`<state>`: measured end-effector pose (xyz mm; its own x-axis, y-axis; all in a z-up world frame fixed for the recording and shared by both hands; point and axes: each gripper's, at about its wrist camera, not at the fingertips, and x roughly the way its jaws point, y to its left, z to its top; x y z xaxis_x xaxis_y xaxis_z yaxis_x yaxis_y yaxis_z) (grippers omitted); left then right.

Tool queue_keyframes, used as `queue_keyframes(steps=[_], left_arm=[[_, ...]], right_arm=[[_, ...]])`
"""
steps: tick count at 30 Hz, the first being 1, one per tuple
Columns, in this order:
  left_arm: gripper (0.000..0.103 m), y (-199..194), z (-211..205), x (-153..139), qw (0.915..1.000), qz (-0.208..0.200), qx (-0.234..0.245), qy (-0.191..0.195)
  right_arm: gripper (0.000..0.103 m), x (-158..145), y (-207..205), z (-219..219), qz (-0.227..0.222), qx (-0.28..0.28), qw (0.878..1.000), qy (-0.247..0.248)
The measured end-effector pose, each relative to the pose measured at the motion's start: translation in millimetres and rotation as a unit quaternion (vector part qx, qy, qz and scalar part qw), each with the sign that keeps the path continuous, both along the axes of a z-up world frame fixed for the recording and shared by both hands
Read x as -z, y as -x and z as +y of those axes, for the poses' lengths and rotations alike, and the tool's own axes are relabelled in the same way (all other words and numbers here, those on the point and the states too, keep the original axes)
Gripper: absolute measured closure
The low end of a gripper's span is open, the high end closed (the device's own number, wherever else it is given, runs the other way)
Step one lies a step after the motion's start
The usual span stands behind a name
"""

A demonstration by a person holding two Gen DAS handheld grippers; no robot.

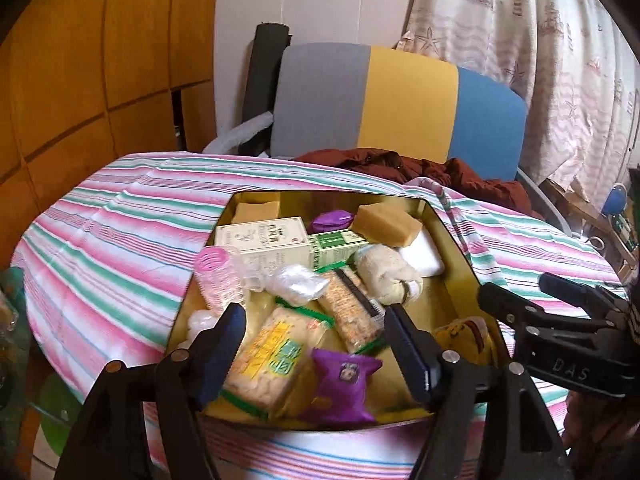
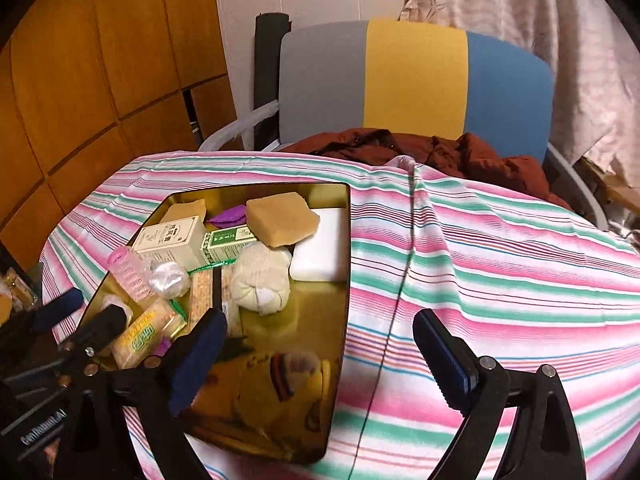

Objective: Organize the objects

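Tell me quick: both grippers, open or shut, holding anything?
Left gripper: open, empty, over the snack packets in the gold tin.
Right gripper: open, empty.

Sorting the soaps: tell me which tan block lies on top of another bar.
The larger tan block by the right wall, resting on the white bar. The smaller tan block sits in the far-left corner.

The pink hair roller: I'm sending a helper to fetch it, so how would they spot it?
Find the gold tin on the striped tablecloth. At its left wall, in front of the cream box, leans a ribbed, translucent pink hair roller. It is the tin's only pink cylinder.
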<state>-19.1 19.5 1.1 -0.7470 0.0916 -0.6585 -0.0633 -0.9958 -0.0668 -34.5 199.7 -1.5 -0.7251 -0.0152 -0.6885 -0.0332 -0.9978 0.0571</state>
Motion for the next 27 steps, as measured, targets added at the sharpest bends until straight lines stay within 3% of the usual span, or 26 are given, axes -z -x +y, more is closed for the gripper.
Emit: queue_keyframes(steps=[5,10,18,27], left_arm=[[0.029,-12.2,-9.3,-4.0,0.9997,0.008,-0.023,-0.003],[0.029,-22.9,-17.0,-3.9,0.9982,0.021,-0.053,0.019],[0.03,-26.3,-29.6,8.6,0.9981,-0.004,-0.061,0.005],[0.03,-29.1,-29.1,4.9,0.9985,0.003,-0.054,-0.007]], right_arm=[[0.004,-1.4,-25.7,-4.5,0.025,0.036,0.999,-0.018],[0.0,1.1,-35.8,-8.2,0.036,0.055,0.997,-0.038],[0.0,-7.5,-36.7,-8.3,0.057,0.068,0.995,-0.042],[0.0,-5.6,-38.0,-14.5,0.053,0.053,0.996,-0.04]])
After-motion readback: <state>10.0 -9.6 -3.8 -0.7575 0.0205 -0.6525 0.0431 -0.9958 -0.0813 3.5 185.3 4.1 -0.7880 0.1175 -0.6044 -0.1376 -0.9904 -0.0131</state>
